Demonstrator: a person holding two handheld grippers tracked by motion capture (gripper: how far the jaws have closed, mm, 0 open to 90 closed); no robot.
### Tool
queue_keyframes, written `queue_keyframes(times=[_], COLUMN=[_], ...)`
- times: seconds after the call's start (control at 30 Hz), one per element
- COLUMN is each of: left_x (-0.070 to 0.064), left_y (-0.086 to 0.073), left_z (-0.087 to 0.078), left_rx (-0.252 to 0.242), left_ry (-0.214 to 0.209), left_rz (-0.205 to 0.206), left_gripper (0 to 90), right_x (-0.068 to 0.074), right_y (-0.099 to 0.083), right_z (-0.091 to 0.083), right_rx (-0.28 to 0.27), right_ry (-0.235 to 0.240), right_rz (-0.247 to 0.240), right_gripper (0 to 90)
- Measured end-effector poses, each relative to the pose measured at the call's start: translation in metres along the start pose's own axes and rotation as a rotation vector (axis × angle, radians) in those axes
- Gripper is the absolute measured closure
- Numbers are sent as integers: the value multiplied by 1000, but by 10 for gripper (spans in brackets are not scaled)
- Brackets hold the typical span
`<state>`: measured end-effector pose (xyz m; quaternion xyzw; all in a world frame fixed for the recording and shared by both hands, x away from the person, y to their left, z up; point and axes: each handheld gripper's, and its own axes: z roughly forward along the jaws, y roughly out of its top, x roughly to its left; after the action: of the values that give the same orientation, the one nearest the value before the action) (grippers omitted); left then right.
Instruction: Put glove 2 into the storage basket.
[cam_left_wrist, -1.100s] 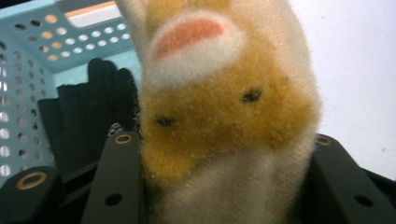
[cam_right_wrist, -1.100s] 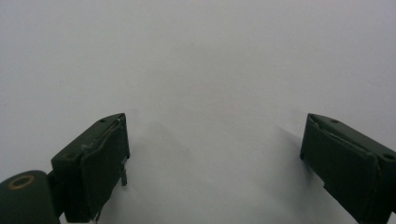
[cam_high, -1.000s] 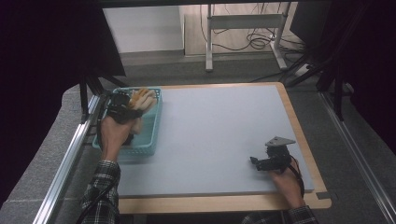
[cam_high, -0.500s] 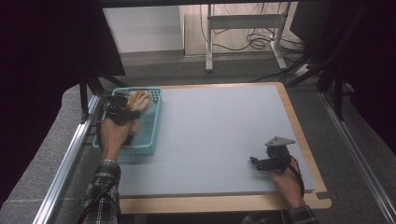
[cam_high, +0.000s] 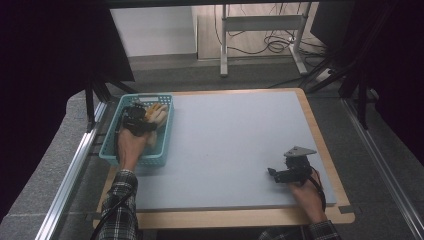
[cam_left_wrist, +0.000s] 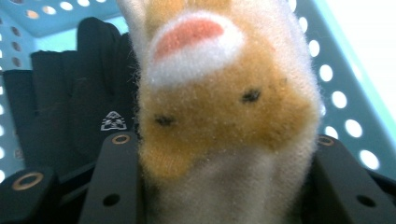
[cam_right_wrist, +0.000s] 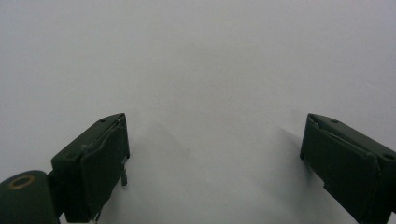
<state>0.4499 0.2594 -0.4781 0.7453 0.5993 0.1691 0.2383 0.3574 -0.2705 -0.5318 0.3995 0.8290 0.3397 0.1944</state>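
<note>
A: Left tool?
B: I read its jaws clamped on the plush toy, inside the teal basket, upper left of frame, beside a black glove.
A: Right tool?
B: Jaws wide apart, holding nothing, over the table, lower right.

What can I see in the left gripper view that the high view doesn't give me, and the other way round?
Left gripper view alone: the plush sock's tiny black eyes and pink patch, plus a black glove with a small white logo beside it. High view alone: the grey table, the right tool resting open on it, both forearms. Shared: the left tool shut on the sock inside the teal basket.
</note>
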Motion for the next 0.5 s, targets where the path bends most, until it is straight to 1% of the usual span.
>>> queue_keyframes(times=[0.03,0.07,0.13,0.37,0.4,0.5], left_x=[0,-4,-6,-11,-11,-12], left_y=[0,2,2,6,6,7], left_z=[0,7,10,25,27,31], left_rx=[0,27,32,95,111,148], left_ry=[0,1,2,5,-2,-5], left_rz=[0,15,20,48,49,62], left_gripper=[510,509,506,481,467,383], right_x=[0,0,0,0,0,0], right_y=[0,0,0,0,0,0], right_z=[0,0,0,0,0,0], right_rx=[0,0,0,0,0,0], right_ry=[0,0,0,0,0,0], right_rz=[0,0,0,0,0,0], right_gripper=[77,78,77,77,77,77])
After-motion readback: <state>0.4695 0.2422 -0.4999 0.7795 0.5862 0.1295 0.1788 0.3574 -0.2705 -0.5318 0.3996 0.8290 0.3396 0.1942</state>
